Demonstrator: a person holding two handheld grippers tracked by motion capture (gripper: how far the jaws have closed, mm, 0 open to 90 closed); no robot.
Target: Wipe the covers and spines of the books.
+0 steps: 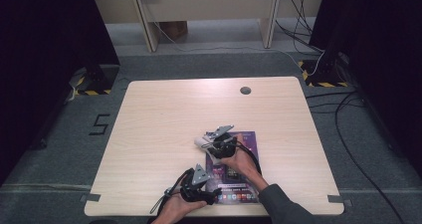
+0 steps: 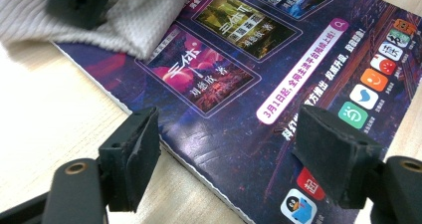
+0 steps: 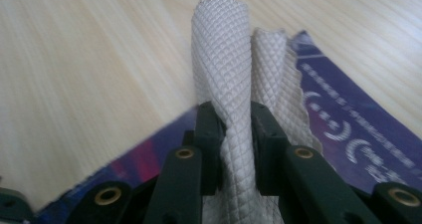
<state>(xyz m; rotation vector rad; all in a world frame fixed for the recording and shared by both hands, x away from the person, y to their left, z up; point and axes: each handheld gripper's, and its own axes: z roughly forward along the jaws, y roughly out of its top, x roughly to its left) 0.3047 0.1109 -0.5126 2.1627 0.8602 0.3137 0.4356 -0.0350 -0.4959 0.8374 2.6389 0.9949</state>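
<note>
1. White cloth (image 3: 225, 84): a soft fabric with a fine diamond-grid weave, bunched into upright folds. It sits over the far left corner of the magazine, near the middle of the table.
2. Right hand-held gripper (image 3: 235, 134): its two black jaws are pressed together on the cloth, pinching a fold between the flat pads. In the high view the right hand-held gripper (image 1: 219, 143) stands over the upper left part of the magazine.
3. Magazine (image 2: 278, 84): flat, rectangular, with a glossy purple cover carrying printed panels, a pink banner and rounded app icons (the cover shows slight creases near its edge). It lies flat on the table at the near side, right of centre.
4. Left hand-held gripper (image 2: 226, 149): jaws spread wide, with blocky black pads of matte foam-like texture; they stand above the near left edge of the magazine and grip nothing.
5. Table (image 1: 159, 114): light wood-grain top, rectangular with rounded corners.
</note>
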